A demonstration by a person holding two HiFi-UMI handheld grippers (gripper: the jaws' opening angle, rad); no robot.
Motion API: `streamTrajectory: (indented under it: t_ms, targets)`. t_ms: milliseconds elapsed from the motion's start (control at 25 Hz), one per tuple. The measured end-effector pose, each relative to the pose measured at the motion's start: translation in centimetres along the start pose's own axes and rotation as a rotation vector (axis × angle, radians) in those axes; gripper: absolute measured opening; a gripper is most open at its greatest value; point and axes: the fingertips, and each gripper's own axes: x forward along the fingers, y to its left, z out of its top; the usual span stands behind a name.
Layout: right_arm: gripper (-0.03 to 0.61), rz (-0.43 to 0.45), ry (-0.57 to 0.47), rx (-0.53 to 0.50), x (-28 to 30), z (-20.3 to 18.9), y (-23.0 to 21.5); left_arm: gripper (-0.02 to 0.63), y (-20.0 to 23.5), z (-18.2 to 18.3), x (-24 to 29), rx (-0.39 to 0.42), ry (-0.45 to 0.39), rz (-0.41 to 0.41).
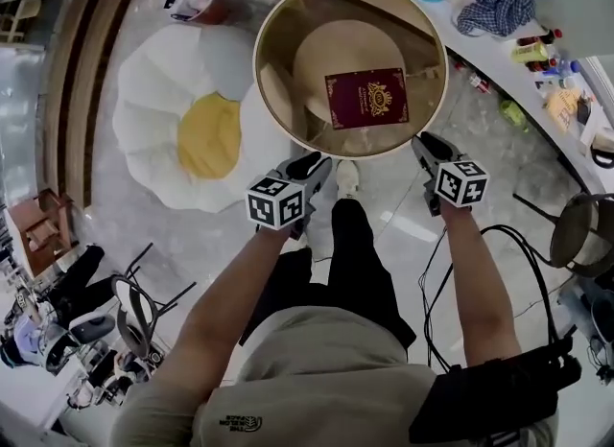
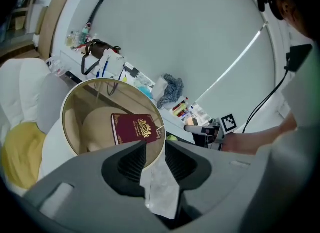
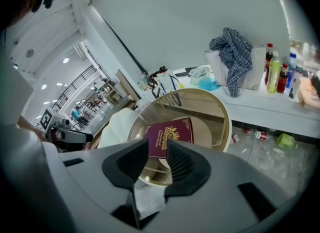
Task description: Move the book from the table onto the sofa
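Far left: flower-shaped sofa point(image 1: 158, 109) on the floor, beside the round glass bench point(image 1: 257, 71). Left tool point(image 1: 309, 167): jaws apart, nothing between them, short of the near rim. Maroon book point(image 1: 366, 98) lies flat mid-bench, untouched. Right tool point(image 1: 429, 145): jaws apart, empty. Likely best approach: come in low at opposite edges, pinch evenly, and lift level before swinging left.

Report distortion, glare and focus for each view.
Head view: fisheye bows the floor around the round table, while the book stays sharp. Left gripper view: dark vignette at the corners, a bright streak crosses the wall, and the near fingers look soft. Right gripper view: same vignette, the book is crisp, and the ceiling lights at the left are bright spots.
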Motion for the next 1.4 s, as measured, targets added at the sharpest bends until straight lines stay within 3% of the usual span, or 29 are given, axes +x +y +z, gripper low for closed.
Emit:
streamTrajectory:
  t_ms: [280, 640, 1000, 1400]
  targets:
    - [0.118, 0.015, 0.034, 0.068, 8.1, 0.0, -6.6, 0.132, 6.6, -2.0, 8.0, -0.059, 0.054, 0.053]
    - [0.133, 0.061, 0.021, 0.162, 14.3, -0.1, -10.5, 0.158, 12.5, -3.6, 13.8, -0.103, 0.08, 0.066]
    - [0.135, 0.127, 0.031, 0.242, 16.2, -1.2, -10.8, 0.158, 13.5, -4.6, 16.9, -0.205, 0.087, 0.046]
    - [0.112, 0.094, -0.005, 0.27, 15.9, -1.3, -10.7, 0.138, 13.4, -4.4, 16.9, -0.219, 0.074, 0.057]
